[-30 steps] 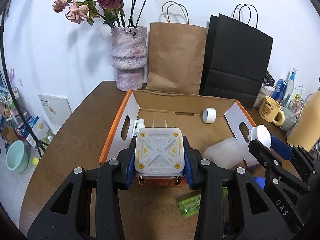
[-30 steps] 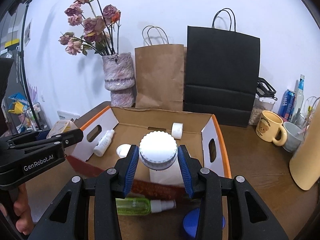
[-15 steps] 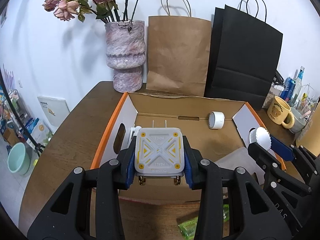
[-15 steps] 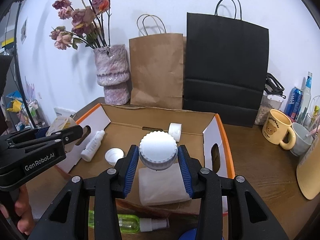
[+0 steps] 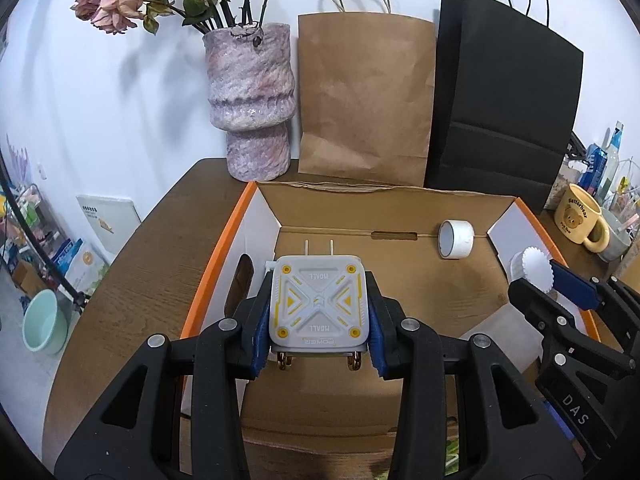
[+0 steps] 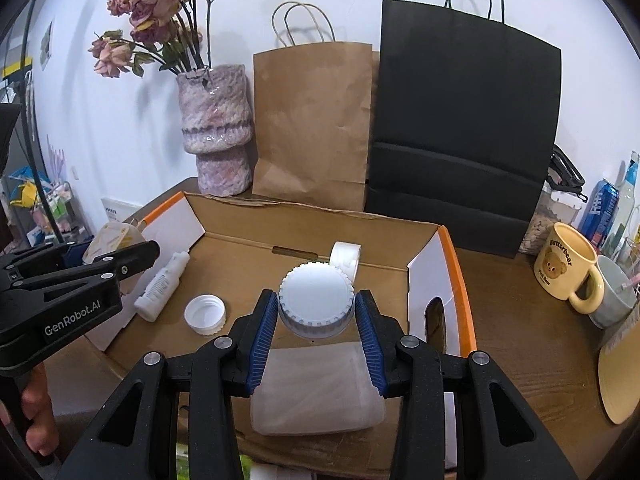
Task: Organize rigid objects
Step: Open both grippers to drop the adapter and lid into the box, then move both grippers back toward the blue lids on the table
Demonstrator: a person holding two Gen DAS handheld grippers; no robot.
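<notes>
Left hand-held gripper (image 5: 318,326) clenched on a square white charger (image 5: 318,306) with yellow markings – blue pads pressing both its sides, two prongs pointing toward 12 o'clock, held above the left part of an open cardboard box (image 5: 400,204) with orange rims. Right hand-held gripper (image 6: 316,330) clamped on the ribbed white cap of a translucent plastic jar (image 6: 316,300), the jar's cloudy body hanging below the pads over the near end of the same box.

Inside the box, in the right wrist view: a small white squeeze bottle (image 6: 162,284) lying on its side at 9 o'clock from the jar, a loose white lid (image 6: 205,314) open side up just beside it, and a roll of white tape (image 6: 346,258) standing on edge at 12 o'clock near the far wall.

Behind the box on the brown counter (image 5: 160,232), at 12 o'clock: a mottled pink vase (image 5: 250,104) with dried roses, a brown paper bag (image 5: 366,100) and a black paper bag (image 5: 504,100) against the white wall. At 3 o'clock of the box, a yellow bear mug (image 6: 568,270) with a grey cup touching it, cans and bottles behind.

At the lower left edge of the right wrist view, fingers of a hand (image 6: 34,424) around the left gripper's handle.
</notes>
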